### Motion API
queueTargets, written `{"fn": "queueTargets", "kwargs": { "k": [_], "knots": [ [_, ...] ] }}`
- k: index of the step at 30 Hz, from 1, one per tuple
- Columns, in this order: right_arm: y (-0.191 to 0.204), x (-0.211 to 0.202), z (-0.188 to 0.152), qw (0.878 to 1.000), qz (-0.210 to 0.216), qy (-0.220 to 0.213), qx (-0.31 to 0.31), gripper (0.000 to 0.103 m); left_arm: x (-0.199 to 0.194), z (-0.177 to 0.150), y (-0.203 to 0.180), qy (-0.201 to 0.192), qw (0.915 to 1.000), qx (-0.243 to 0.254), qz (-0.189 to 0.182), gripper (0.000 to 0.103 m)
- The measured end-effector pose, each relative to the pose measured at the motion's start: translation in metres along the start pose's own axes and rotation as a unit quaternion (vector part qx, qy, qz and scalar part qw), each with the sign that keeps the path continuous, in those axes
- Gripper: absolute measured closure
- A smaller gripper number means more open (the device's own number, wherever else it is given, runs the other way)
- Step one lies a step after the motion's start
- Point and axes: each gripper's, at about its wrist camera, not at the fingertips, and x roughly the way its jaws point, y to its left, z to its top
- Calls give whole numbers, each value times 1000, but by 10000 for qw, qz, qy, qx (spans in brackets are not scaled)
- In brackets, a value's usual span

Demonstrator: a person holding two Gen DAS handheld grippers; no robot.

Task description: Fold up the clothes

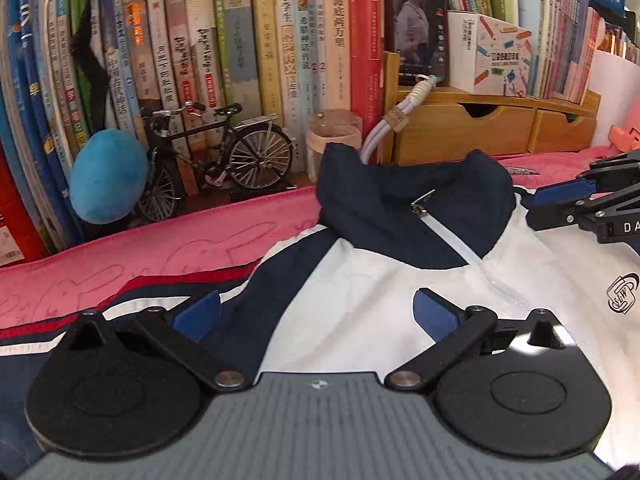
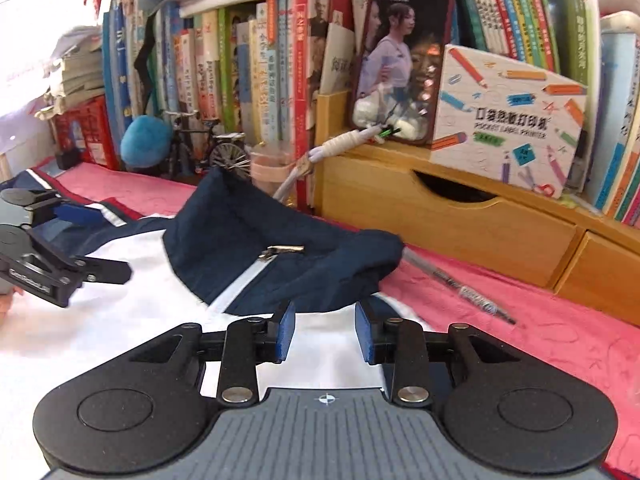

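Observation:
A white and navy jacket [image 1: 360, 280] [image 2: 120, 320] lies front up on a pink cloth [image 1: 160, 248] [image 2: 520, 340], its navy collar [image 1: 400, 196] [image 2: 240, 240] standing up around a metal zip pull [image 2: 280, 250]. My left gripper [image 1: 318, 300] hovers wide open over the jacket's left shoulder seam, nothing between its blue pads. My right gripper [image 2: 325, 320] sits low over the white fabric just below the collar, jaws narrowly apart, with flat cloth showing in the gap. Each gripper appears in the other's view: the right gripper [image 1: 536, 208] and the left gripper [image 2: 100, 240].
Books [image 1: 240, 40] line the back wall. In front stand a model bicycle [image 1: 224, 148], a blue plush [image 1: 108, 176], a clear jar [image 1: 332, 136] and a wooden drawer unit [image 2: 440, 220] carrying a phone [image 2: 400, 60] and a printer box [image 2: 508, 132]. A pen [image 2: 460, 286] lies beside the collar.

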Motion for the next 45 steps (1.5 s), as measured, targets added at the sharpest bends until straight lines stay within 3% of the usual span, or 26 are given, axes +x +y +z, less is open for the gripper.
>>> {"fn": "queueTargets", "kwargs": {
  "k": [2,5,8,10,12,13,16,17,20,23,26,30,34,38,40,42,43,44,45],
  "knots": [
    [16,9,0,9997,114,188,-73,73,15,5,-16,148,9995,207,-185,0],
    [33,29,0,9985,-289,236,-390,73,39,13,-22,236,9992,300,151,0],
    [9,45,4,9996,-269,19,94,71,54,22,-9,109,9983,169,541,0],
    [-8,53,8,9981,-370,-82,477,80,62,25,1,74,9957,-3,923,0],
    [-14,48,12,9962,-348,-110,787,80,60,28,8,217,9942,-332,995,0],
    [-10,37,10,9967,-326,-163,725,75,57,28,10,268,9932,-459,1038,0],
    [1,-14,-8,9984,-261,-446,222,35,32,16,-7,-44,9918,65,1273,0],
    [3,-34,-18,9981,-289,-537,49,29,25,11,-15,-128,9916,246,1262,0],
    [-8,-89,-54,9971,-582,-493,83,27,-2,6,-43,-304,9954,544,731,0],
    [-43,-154,-100,9901,-1047,-457,813,24,-21,15,-81,-429,9965,712,50,0],
    [-87,-217,-151,9654,-1892,-546,1711,18,-33,19,-129,-488,9927,982,-493,0],
    [-146,-288,-225,9037,-3111,-505,2897,16,-36,10,-188,-461,9844,1519,-763,0],
    [-187,-323,-284,8536,-3721,-406,3623,13,-23,-4,-220,-55,9830,1577,-941,0],
    [-216,-319,-307,8311,-3796,-488,4035,8,-20,-19,-231,85,9845,1528,-858,0],
    [-229,-314,-316,8212,-3802,-549,4220,0,-19,-22,-229,87,9868,1368,-858,0],
    [-242,-306,-315,8147,-3858,-654,4280,0,-17,-23,-222,134,9898,1079,-925,0],
    [-247,-302,-310,8129,-3910,-712,4257,8,-16,-24,-219,155,9909,915,-973,0],
    [-250,-300,-305,8124,-3985,-754,4189,44,-15,-25,-216,170,9915,801,-1014,0],
    [-253,-299,-299,8135,-4036,-801,4109,61,-16,-25,-215,171,9916,766,-1028,0]
  ]
}}
